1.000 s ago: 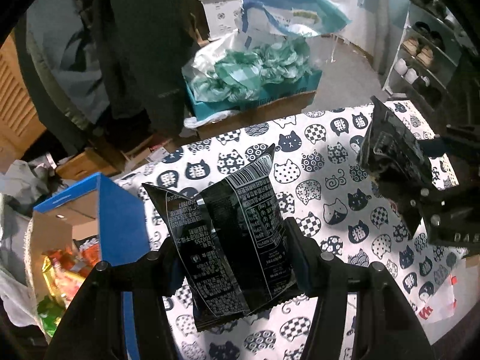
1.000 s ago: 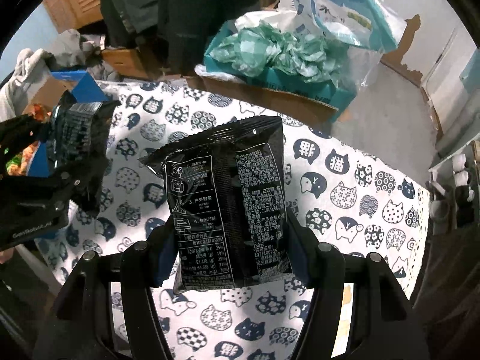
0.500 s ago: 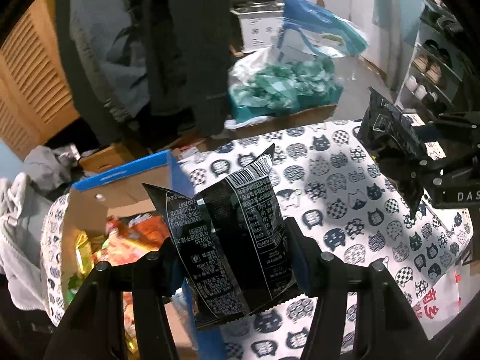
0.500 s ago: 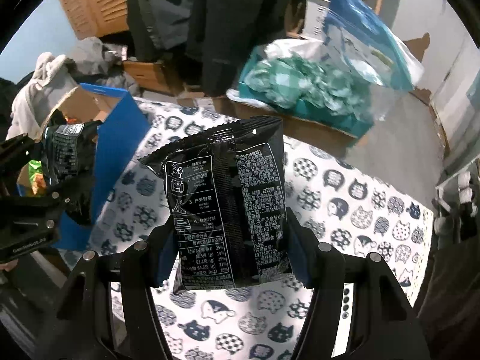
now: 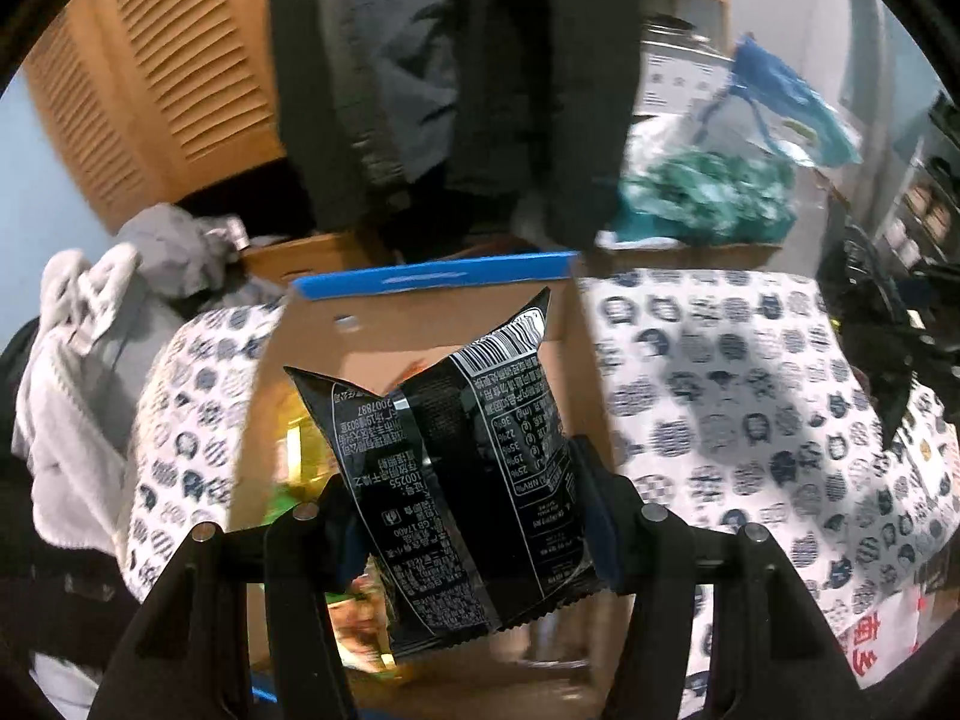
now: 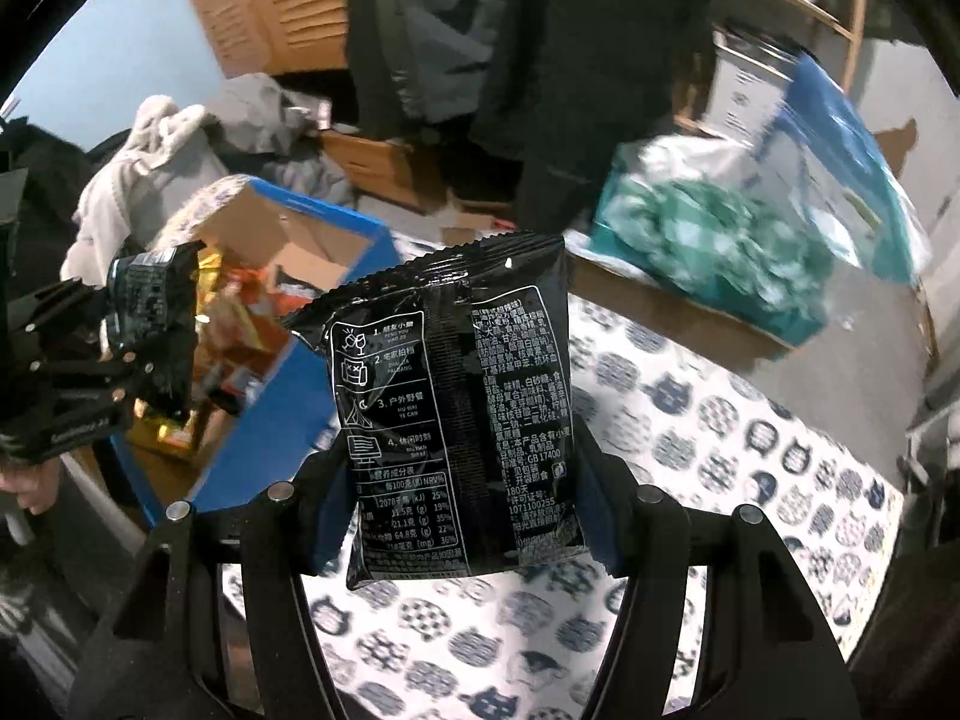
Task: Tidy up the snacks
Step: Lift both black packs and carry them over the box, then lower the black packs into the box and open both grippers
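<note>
A cat-print tablecloth covered the table, with louvred wooden doors and hanging dark coats behind. The left gripper pinched a black snack packet above the open blue cardboard box. Only the right view showed the box's orange snacks; there the right gripper clamped its own black packet.

A white cloth printed with cat faces covers the counter. Behind it hang dark coats in front of a louvred wooden door. A heap of grey and white clothes lies at the left. Past the far edge sits a teal box heaped with crumpled green-and-white wrappers, with a blue plastic bag above it and plain cardboard boxes on the floor nearby.
</note>
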Tool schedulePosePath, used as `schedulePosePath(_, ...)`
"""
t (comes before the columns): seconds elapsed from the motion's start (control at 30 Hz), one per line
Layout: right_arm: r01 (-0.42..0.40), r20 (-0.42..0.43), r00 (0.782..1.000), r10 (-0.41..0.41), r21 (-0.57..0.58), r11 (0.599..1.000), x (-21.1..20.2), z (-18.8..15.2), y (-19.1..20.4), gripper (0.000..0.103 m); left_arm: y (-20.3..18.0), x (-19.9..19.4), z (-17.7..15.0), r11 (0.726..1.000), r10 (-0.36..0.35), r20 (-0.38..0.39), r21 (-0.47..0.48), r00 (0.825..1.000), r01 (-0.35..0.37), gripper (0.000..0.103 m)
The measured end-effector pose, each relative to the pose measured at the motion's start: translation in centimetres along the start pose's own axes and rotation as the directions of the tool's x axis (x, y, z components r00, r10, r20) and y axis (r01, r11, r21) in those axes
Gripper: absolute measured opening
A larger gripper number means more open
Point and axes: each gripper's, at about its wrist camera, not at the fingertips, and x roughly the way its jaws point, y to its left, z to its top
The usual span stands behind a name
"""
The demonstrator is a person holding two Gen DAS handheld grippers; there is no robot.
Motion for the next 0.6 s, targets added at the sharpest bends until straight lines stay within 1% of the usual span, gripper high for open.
schedulePosePath(0.17, -0.028, -0.014, 1.000, 0.027, -0.053, 0.998, 1.4, 1.2, 3.2, 0.063, 3.9, 1.4, -1.2, 0.996, 0.021, -0.036, -0.082, 0.999, -0.024, 0.060)
schedulePosePath(0.27, -0.045, -0.025, 0.999, 0.043, -0.081, 0.996, 2.1, 1.8, 5.1, 0.063, 5.4, 2.4, -2.1, 0.993, 0.000, -0.071, -0.118, 0.997, -0.008, 0.060)
schedulePosePath(0.43, -0.068, -0.039, 0.997, 0.064, -0.115, 0.991, 3.1, 2.6, 7.6, 0.063, 6.3, 3.5, -3.0, 0.991, -0.027, -0.090, -0.129, 0.996, 0.015, 0.060)
schedulePosePath(0.5, -0.077, -0.047, 0.996, 0.072, -0.122, 0.990, 3.6, 2.9, 8.4, 0.063, 6.4, 4.1, -3.2, 0.989, -0.059, -0.100, -0.139, 0.993, 0.045, 0.061)
schedulePosePath(0.57, -0.086, -0.054, 0.995, 0.080, -0.125, 0.988, 4.0, 3.1, 9.1, 0.063, 6.3, 4.4, -3.1, 0.990, -0.054, -0.103, -0.136, 0.993, 0.040, 0.064)
schedulePosePath(0.6, -0.091, -0.057, 0.995, 0.084, -0.126, 0.988, 4.2, 3.2, 9.3, 0.063, 6.3, 4.6, -3.1, 0.991, -0.043, -0.111, -0.133, 0.993, 0.028, 0.069)
